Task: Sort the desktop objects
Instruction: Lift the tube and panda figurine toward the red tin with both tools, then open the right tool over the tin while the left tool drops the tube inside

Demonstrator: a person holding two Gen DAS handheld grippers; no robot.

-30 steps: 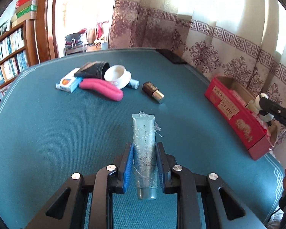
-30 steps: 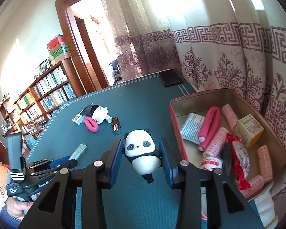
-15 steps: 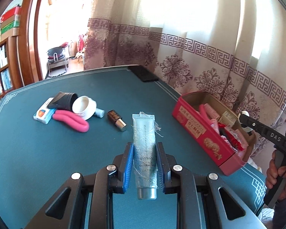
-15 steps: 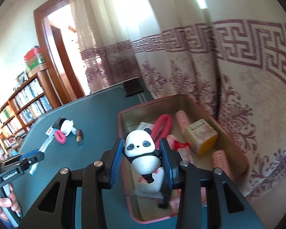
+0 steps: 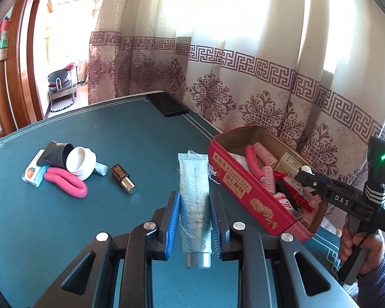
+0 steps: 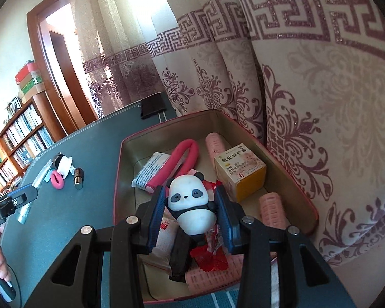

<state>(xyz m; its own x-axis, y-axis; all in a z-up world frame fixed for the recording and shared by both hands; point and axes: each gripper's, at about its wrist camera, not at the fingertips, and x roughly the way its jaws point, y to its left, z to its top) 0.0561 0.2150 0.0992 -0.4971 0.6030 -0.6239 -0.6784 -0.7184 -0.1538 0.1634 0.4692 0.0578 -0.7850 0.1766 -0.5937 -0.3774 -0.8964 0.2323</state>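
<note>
My left gripper (image 5: pixel 194 205) is shut on a pale blue tube (image 5: pixel 194 200) wrapped in clear film, held above the green table just left of the red tin box (image 5: pixel 246 187). My right gripper (image 6: pixel 190 205) is shut on a white panda figure (image 6: pixel 190 205) and holds it over the open tin (image 6: pixel 290 174), above the red wrappers and pink curlers inside. The right gripper also shows in the left wrist view (image 5: pixel 305 174), over the tin. The left gripper shows in the right wrist view (image 6: pixel 23 195).
On the table to the left lie a pink foam curler (image 5: pixel 66 182), a white cap (image 5: pixel 80 163), a black cup (image 5: pixel 55 151), a small box (image 5: pixel 33 174) and a brown bottle (image 5: pixel 123 179). A black phone (image 5: pixel 166 104) lies at the far edge. Curtains hang behind the tin.
My right gripper has carried the panda from over the table to above the tin's contents. My left gripper has moved right with the tube, closer to the tin.
</note>
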